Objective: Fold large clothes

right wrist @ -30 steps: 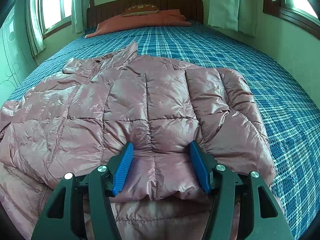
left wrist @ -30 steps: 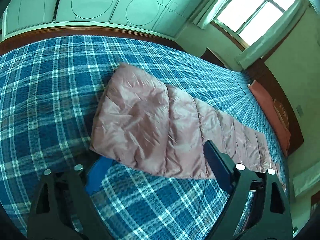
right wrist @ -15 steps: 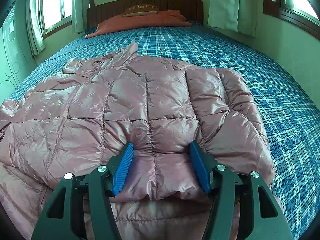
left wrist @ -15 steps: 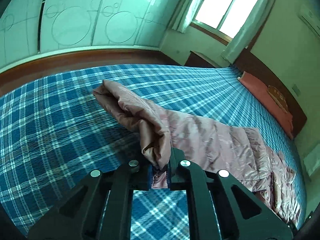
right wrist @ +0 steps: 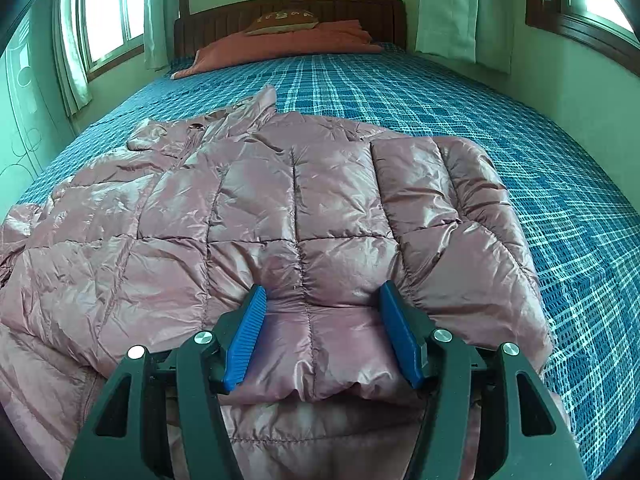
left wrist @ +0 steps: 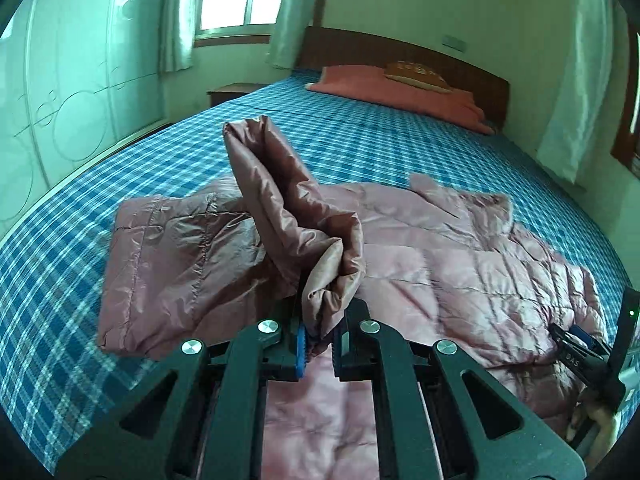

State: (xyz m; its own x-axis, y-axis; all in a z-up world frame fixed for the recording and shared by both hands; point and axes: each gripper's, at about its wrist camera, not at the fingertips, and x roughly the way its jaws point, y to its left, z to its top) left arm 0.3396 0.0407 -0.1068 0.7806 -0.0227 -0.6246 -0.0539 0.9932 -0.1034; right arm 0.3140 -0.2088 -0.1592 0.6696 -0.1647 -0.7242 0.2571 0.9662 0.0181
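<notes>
A pink quilted puffer jacket [left wrist: 460, 264] lies spread on the blue plaid bed. My left gripper [left wrist: 318, 344] is shut on the cuff of the jacket's sleeve [left wrist: 280, 196] and holds the sleeve lifted above the jacket body. My right gripper [right wrist: 322, 332] is open, its blue pads [right wrist: 246, 336] resting down on the folded right part of the jacket [right wrist: 280, 216] near the hem. The right gripper also shows at the right edge of the left wrist view [left wrist: 592, 356].
The blue plaid bedspread [right wrist: 460, 96] surrounds the jacket. An orange pillow [right wrist: 280, 46] and wooden headboard [right wrist: 288, 4] are at the far end. A wardrobe [left wrist: 60, 92] stands left, a nightstand [left wrist: 230, 92] by the window, curtained wall right.
My left gripper closed on the sleeve cuff, lifted it and swung it over towards the jacket body. The right gripper has stayed open and still on the jacket.
</notes>
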